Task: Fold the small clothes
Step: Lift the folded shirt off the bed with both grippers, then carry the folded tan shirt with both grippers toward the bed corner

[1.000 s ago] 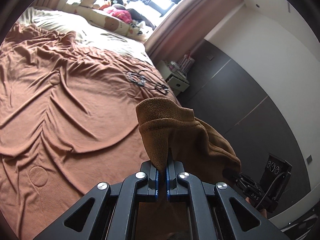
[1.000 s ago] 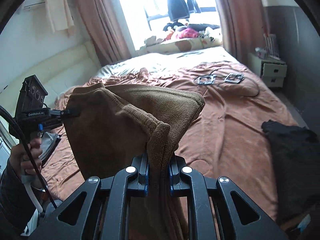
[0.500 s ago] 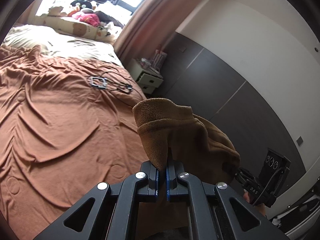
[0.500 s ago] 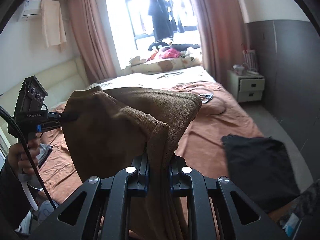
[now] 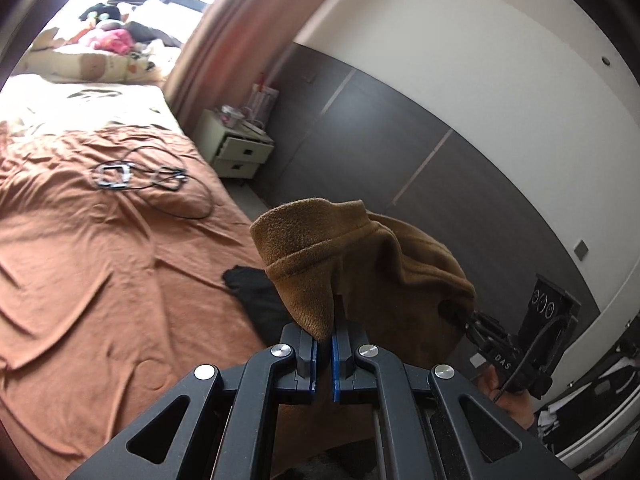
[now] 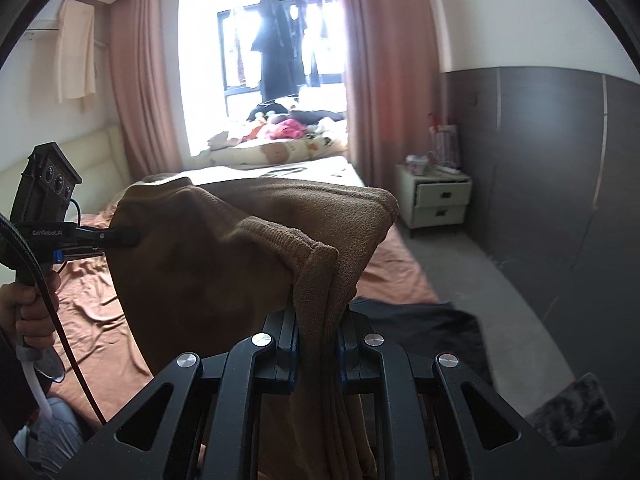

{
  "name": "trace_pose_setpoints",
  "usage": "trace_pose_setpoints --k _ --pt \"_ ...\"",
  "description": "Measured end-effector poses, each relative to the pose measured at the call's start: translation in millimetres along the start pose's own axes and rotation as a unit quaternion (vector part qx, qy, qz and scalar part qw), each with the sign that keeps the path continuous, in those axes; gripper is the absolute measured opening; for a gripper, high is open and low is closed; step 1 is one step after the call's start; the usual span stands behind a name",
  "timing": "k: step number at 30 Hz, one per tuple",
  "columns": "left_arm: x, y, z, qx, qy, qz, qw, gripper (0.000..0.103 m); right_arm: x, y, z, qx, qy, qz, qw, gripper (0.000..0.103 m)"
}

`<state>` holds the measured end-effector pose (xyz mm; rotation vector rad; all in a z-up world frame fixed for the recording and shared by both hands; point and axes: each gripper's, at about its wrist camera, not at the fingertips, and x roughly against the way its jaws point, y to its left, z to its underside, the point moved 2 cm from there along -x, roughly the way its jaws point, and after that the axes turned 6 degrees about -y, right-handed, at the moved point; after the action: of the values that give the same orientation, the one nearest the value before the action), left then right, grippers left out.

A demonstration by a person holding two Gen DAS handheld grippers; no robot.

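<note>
A brown fleece garment (image 5: pixel 360 264) hangs in the air between both grippers, above the near edge of the bed. My left gripper (image 5: pixel 325 336) is shut on one corner of it; the other corner is pinched by the right gripper (image 5: pixel 460 314) seen at the lower right. In the right wrist view the same brown garment (image 6: pixel 224 264) fills the middle, bunched between the shut jaws of my right gripper (image 6: pixel 318 320). The left gripper (image 6: pixel 128 236) grips its far edge at the left, held by a hand (image 6: pixel 28 308). The garment's lower part is hidden behind the gripper frames.
The bed with a rust-brown cover (image 5: pixel 100 264) spreads left. A black garment (image 5: pixel 256 292) lies on its near edge, also black garment (image 6: pixel 424 328). Cables and small frames (image 5: pixel 136 176) lie further up the bed. A white nightstand (image 6: pixel 436 196) stands by the dark wall panel (image 5: pixel 400 160).
Both grippers have swung right and upward with the brown garment still held. The bed slid left in the views and the wall, nightstand and black garment came in.
</note>
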<state>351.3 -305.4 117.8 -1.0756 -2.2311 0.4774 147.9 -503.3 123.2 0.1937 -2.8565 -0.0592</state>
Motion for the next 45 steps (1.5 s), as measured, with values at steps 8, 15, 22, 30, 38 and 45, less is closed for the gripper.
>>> trace_pose_setpoints --k 8,15,22,30,38,45 --pt "-62.2 -48.3 6.0 -0.024 0.031 0.047 0.9981 0.005 3.2 -9.7 3.9 -0.003 -0.005 0.048 0.999 0.01" --pt "-114.8 -72.6 21.6 -0.026 0.061 0.072 0.9952 0.005 11.6 -5.9 9.9 -0.018 -0.005 0.087 0.996 0.01" --pt "-156.2 -79.8 30.7 -0.023 0.081 0.078 0.9933 0.005 4.7 -0.8 18.8 -0.04 -0.002 0.105 0.994 0.01" --pt "-198.9 -52.2 32.3 -0.011 0.098 0.056 0.9936 0.005 -43.2 14.5 25.9 -0.06 0.015 0.107 0.992 0.01" --pt "-241.4 -10.3 21.8 0.0 0.111 0.042 0.9929 0.005 -101.3 33.1 26.4 -0.062 0.043 0.103 0.992 0.01" --pt "-281.2 32.3 28.0 0.0 0.126 0.022 0.9919 0.005 -161.7 51.7 33.1 -0.054 0.079 0.1 0.99 0.01"
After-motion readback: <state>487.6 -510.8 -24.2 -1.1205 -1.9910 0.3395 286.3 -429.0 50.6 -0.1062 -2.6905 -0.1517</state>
